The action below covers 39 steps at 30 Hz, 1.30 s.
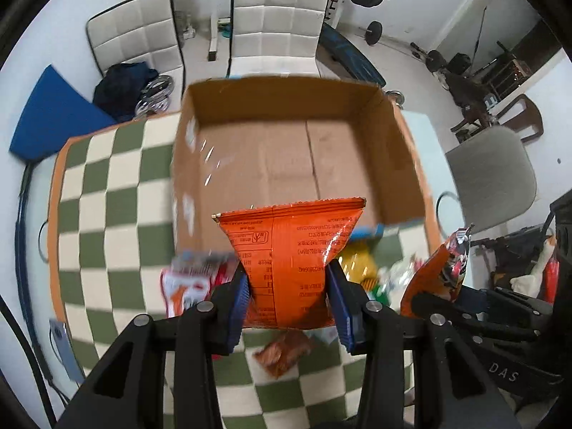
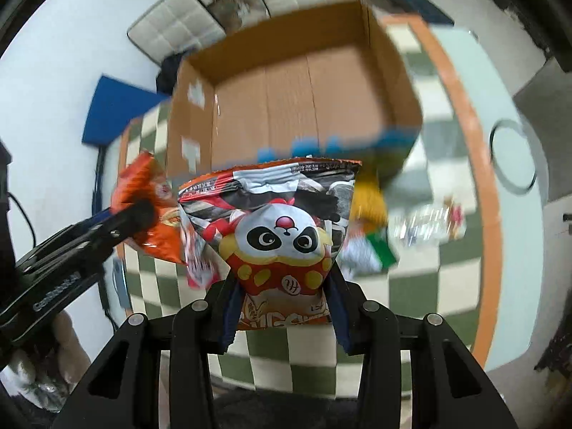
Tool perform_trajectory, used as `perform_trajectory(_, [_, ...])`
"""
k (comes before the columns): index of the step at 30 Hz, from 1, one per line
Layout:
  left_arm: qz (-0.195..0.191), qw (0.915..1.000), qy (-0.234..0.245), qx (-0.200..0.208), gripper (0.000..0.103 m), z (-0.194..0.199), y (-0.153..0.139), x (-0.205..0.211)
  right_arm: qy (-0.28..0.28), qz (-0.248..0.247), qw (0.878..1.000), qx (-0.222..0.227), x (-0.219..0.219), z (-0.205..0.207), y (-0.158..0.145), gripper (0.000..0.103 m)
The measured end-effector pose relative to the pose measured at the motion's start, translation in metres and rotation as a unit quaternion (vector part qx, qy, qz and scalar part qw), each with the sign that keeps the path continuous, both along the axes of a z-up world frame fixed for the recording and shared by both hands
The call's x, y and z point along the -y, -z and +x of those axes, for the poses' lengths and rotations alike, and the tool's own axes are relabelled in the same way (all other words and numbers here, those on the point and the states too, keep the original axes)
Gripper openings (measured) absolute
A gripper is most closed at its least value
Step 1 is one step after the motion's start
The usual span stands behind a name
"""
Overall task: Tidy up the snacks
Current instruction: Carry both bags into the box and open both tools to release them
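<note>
Left gripper (image 1: 287, 296): blue pads clamped on the lower sides of an orange snack bag (image 1: 291, 254), held upright and clear of the checkered mat (image 1: 107, 214), apparently for carrying to the empty cardboard box (image 1: 286, 157) just beyond. Right gripper (image 2: 284, 304): fingers pinched on a panda snack bag (image 2: 275, 228), likewise raised before the box. Remaining packets (image 1: 286, 352) lie loose on the mat near the box, awaiting sorting.
</note>
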<state>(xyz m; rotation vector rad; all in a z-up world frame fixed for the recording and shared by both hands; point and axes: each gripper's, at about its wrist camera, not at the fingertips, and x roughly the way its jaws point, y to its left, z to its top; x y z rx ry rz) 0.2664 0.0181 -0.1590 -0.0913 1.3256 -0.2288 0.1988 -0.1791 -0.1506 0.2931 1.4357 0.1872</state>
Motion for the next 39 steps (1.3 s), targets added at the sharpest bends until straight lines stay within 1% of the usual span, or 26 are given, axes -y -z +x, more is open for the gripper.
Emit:
perform_trajectory(2, [-0.005,0.9999,0.0,-0.011,0.039,0.035,0.003,0.003,0.001,-0.001,1.0,0.008,0.004,0.028,-0.008,0.045])
perform_trajectory(3, [-0.004,0.9999,-0.003,-0.015,0.039,0.045,0.005,0.004,-0.001,-0.004,1.0,0.009,0.005,0.045,-0.009,0.045])
perform_trajectory(5, [-0.008,0.9994,-0.013,-0.032,0.039,0.075,0.014,0.004,-0.005,-0.007,1.0,0.006,0.004,0.078,-0.005,0.045])
perform_trajectory(8, [-0.017,0.9971,-0.028,-0.068,0.039,0.119,0.041,0.003,-0.016,-0.013,1.0,-0.003,-0.002,0.126,0.011,0.045])
perform_trajectory(10, [-0.018,0.9948,-0.034,-0.094,0.039,0.146,0.064,0.002,-0.026,-0.02,0.999,-0.009,-0.008,0.158,0.031,0.045])
perform_trajectory(12, [-0.016,0.993,-0.038,-0.11,0.039,0.164,0.082,0.003,-0.034,-0.027,0.999,-0.02,-0.013,0.187,0.053,0.045])
perform_trajectory(13, [-0.021,0.9913,-0.039,-0.124,0.039,0.174,0.096,0.002,-0.036,-0.03,0.999,-0.026,-0.015,0.199,0.062,0.045])
perform_trajectory(17, [-0.021,0.9871,-0.037,-0.154,0.039,0.197,0.125,0.008,-0.046,-0.045,0.997,-0.049,-0.019,0.241,0.101,0.045])
perform_trajectory(21, [-0.019,0.9852,-0.031,-0.167,0.039,0.211,0.136,0.018,-0.056,-0.048,0.995,-0.073,-0.02,0.268,0.133,0.045])
perform_trajectory(24, [-0.014,0.9843,-0.022,-0.175,0.039,0.216,0.143,0.022,-0.066,-0.06,0.993,-0.08,-0.023,0.28,0.147,0.045])
perform_trajectory(28, [-0.002,0.983,-0.022,-0.182,0.04,0.223,0.148,0.026,-0.079,-0.056,0.991,-0.094,-0.028,0.29,0.159,0.046])
perform_trajectory(29, [0.002,0.9838,-0.018,-0.178,0.04,0.223,0.148,0.027,-0.082,-0.056,0.99,-0.099,-0.029,0.292,0.161,0.046])
perform_trajectory(30, [0.009,0.9842,-0.014,-0.176,0.043,0.224,0.149,0.028,-0.085,-0.054,0.99,-0.102,-0.03,0.293,0.163,0.047])
perform_trajectory(31, [0.015,0.9847,-0.012,-0.173,0.047,0.224,0.148,0.028,-0.087,-0.053,0.989,-0.104,-0.031,0.294,0.165,0.056])
perform_trajectory(32, [0.015,0.9852,-0.013,-0.17,0.055,0.223,0.146,0.028,-0.088,-0.054,0.989,-0.106,-0.03,0.292,0.165,0.063])
perform_trajectory(33, [0.02,0.9856,-0.012,-0.167,0.062,0.222,0.144,0.027,-0.087,-0.054,0.989,-0.107,-0.03,0.291,0.164,0.078])
perform_trajectory(34, [0.028,0.9863,-0.013,-0.162,0.066,0.221,0.142,0.026,-0.087,-0.05,0.989,-0.106,-0.03,0.289,0.164,0.084])
perform_trajectory(35, [0.031,0.9869,-0.015,-0.158,0.072,0.221,0.139,0.024,-0.086,-0.049,0.989,-0.108,-0.03,0.287,0.162,0.084])
perform_trajectory(36, [0.032,0.9872,-0.016,-0.156,0.074,0.22,0.138,0.023,-0.084,-0.052,0.989,-0.107,-0.029,0.286,0.161,0.084])
perform_trajectory(39, [0.038,0.9887,-0.028,-0.142,0.077,0.213,0.126,0.017,-0.077,-0.054,0.99,-0.101,-0.025,0.282,0.154,0.087])
